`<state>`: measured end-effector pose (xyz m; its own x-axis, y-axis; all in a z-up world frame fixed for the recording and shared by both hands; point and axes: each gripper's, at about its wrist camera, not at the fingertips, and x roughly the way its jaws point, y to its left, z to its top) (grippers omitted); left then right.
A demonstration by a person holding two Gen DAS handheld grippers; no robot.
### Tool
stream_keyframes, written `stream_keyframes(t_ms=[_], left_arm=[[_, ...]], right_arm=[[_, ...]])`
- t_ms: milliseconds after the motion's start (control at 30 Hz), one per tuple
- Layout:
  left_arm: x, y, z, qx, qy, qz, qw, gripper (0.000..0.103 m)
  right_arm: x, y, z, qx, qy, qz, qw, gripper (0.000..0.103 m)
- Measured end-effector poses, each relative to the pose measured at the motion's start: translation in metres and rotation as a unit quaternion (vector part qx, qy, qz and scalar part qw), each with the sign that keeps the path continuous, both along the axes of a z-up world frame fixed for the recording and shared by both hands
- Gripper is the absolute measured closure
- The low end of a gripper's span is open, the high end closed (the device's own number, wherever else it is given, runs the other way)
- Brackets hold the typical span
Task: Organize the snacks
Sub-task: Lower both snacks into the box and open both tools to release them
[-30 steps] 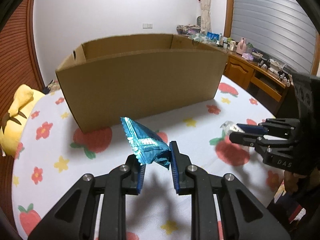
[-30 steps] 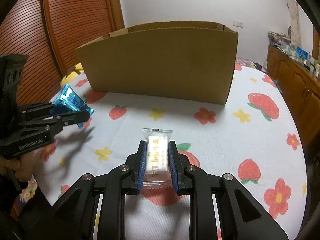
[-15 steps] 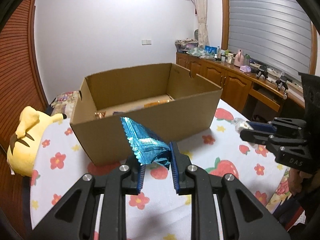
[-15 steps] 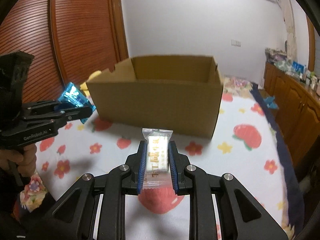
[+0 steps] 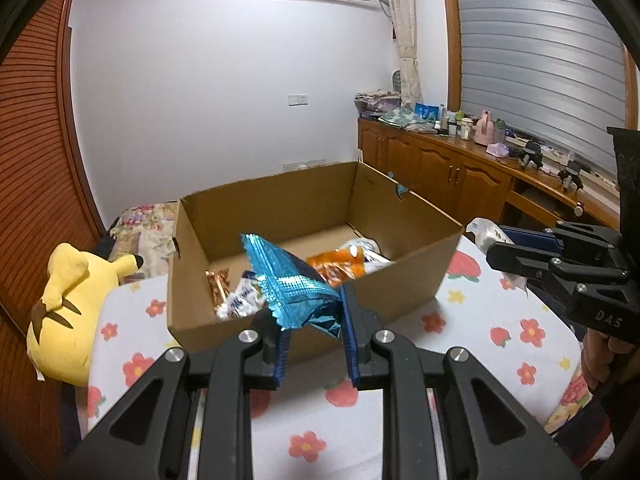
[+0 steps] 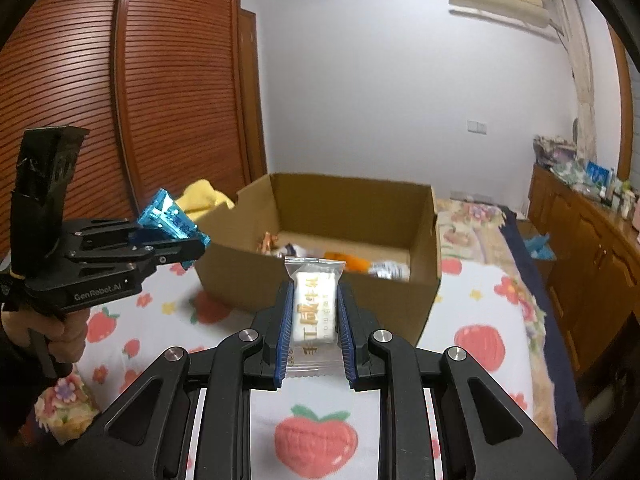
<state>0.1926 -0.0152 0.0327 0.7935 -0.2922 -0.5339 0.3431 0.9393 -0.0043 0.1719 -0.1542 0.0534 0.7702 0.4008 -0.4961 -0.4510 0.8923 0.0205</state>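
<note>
Open box top, near wall in my way

The cardboard box point(image 5: 304, 320) has no lid, so I can go in from above, but its near wall stands between my grippers and the inside. Snack packs point(image 5: 340, 266) fill the near floor of the box; the far part is bare. A yellow plush toy point(image 5: 68, 304) sits just beside the box's left side.

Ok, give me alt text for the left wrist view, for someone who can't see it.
The left claw grips a crumpled blue foil snack packet in front of an open cardboard box that holds several snacks, on a strawberry-print cloth. The right claw holds a white packet at the right.
</note>
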Motion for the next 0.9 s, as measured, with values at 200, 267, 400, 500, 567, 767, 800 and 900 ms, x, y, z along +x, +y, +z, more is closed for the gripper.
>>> stream_keyframes(t_ms=[200, 267, 400, 500, 567, 767, 800, 900], left_arm=[[0.031, 0.001, 0.002, 0.012, 0.008, 0.006, 0.9999, 0.082], [0.041, 0.002, 0.003, 0.012, 0.011, 0.009, 0.9998, 0.082], [0.062, 0.001, 0.0, 0.015, 0.015, 0.012, 0.9997, 0.082], [0.076, 0.0, -0.003, 0.017, 0.02, 0.015, 0.9995, 0.081], [0.086, -0.001, -0.006, 0.015, 0.026, 0.017, 0.9994, 0.081], [0.102, -0.005, -0.014, 0.008, 0.033, 0.018, 0.9993, 0.079], [0.105, -0.005, -0.014, 0.008, 0.033, 0.019, 0.9992, 0.079], [0.11, -0.005, -0.017, 0.009, 0.035, 0.021, 0.9991, 0.079]], right_arm=[[0.024, 0.014, 0.005, -0.004, -0.008, 0.017, 1.0, 0.084], [0.033, 0.018, 0.004, -0.006, -0.009, 0.023, 1.0, 0.084], [0.053, 0.026, 0.004, -0.008, -0.009, 0.033, 0.999, 0.084], [0.07, 0.03, 0.003, -0.011, -0.009, 0.037, 0.999, 0.084], [0.079, 0.031, 0.002, -0.011, -0.007, 0.039, 0.999, 0.083], [0.103, 0.037, -0.005, -0.018, -0.001, 0.038, 0.999, 0.084], [0.107, 0.038, -0.006, -0.021, 0.001, 0.037, 0.999, 0.084], [0.118, 0.04, -0.01, -0.026, 0.007, 0.033, 0.999, 0.084]])
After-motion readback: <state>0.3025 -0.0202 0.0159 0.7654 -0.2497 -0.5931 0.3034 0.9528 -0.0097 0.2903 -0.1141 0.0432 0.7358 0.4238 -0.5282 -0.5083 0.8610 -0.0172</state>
